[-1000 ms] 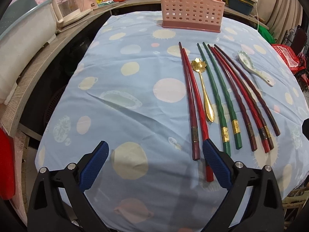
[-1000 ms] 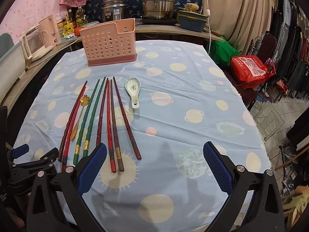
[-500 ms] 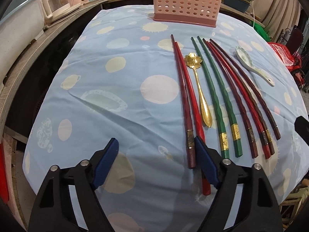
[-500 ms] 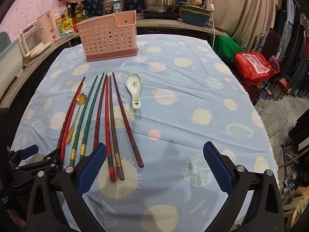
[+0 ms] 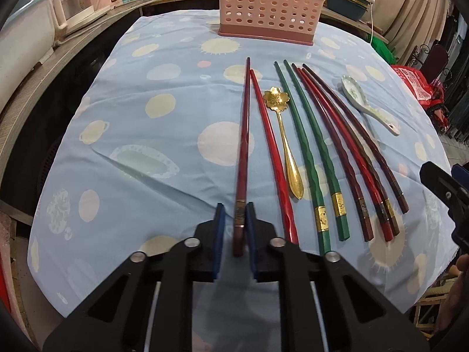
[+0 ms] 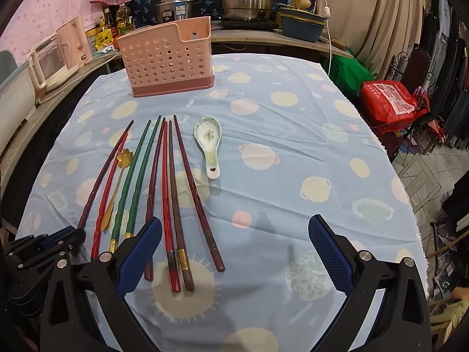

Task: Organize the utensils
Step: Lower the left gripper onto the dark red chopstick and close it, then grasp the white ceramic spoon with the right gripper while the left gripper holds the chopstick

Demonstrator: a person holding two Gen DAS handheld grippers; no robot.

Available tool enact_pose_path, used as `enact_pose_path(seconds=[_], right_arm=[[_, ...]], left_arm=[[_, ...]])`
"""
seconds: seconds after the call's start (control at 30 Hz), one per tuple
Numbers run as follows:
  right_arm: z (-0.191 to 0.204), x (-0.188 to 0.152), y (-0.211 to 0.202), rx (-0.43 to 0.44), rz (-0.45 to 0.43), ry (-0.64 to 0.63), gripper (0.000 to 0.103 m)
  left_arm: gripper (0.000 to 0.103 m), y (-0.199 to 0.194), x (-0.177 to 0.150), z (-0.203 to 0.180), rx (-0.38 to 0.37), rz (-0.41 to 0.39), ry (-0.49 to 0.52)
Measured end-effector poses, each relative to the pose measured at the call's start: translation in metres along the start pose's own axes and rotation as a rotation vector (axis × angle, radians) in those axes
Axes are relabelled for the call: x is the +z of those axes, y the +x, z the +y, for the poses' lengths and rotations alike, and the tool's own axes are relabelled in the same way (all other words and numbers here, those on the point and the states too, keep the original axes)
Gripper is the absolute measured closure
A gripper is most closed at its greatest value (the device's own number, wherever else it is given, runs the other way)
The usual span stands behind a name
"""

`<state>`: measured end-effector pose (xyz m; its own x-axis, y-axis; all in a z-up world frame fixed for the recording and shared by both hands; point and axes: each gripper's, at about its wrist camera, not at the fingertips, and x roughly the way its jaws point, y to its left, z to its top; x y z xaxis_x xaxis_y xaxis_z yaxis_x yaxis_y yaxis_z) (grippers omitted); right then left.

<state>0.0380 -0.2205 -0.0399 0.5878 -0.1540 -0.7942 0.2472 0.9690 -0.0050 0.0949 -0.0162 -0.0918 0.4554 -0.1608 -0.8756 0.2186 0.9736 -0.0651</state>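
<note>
My left gripper [image 5: 235, 214] is shut on the thick end of a dark red chopstick [image 5: 243, 146], the leftmost of the row; its tip points toward the pink perforated utensil holder [image 5: 269, 8] at the table's far side. Beside it lie a red chopstick [image 5: 271, 152], a gold flower spoon [image 5: 283, 135], two green chopsticks [image 5: 307, 152] and several dark red ones [image 5: 348, 146]. A white ceramic spoon [image 6: 208, 140] lies right of them. My right gripper [image 6: 234, 246] is open and empty above the cloth near the chopstick ends [image 6: 176, 264].
The table is covered with a light blue cloth [image 6: 293, 176] with pale dots. A counter with pots [image 6: 246, 0], a kettle [image 6: 73, 38] and bottles stands behind. A red bag [image 6: 390, 102] and chairs stand right of the table edge.
My left gripper has moved forward and closed its jaws on the leftmost dark red chopstick, which now points straight ahead. My right gripper stayed open and moved slightly forward.
</note>
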Motion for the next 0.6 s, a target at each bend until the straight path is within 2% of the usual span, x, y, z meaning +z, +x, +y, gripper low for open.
enact_pose_path(seconds=[0.23, 0.33, 0.57, 0.6], right_arm=[[-0.006, 0.024, 0.012, 0.028, -0.031, 0.034, 0.008], [-0.007, 0.038, 0.023, 0.045, -0.033, 0.047, 0.017], [-0.009, 0.059, 0.060, 0.119, 0.021, 0.092, 0.054], [-0.009, 0.061, 0.065, 0.129, 0.030, 0.099, 0.056]], left_arm=[[0.096, 0.001, 0.007, 0.008, 0.002, -0.003, -0.020], [0.096, 0.003, 0.011, 0.011, 0.007, -0.002, -0.021], [0.096, 0.009, 0.016, 0.011, 0.012, 0.001, -0.021], [0.096, 0.010, 0.016, 0.011, 0.013, 0.001, -0.021]])
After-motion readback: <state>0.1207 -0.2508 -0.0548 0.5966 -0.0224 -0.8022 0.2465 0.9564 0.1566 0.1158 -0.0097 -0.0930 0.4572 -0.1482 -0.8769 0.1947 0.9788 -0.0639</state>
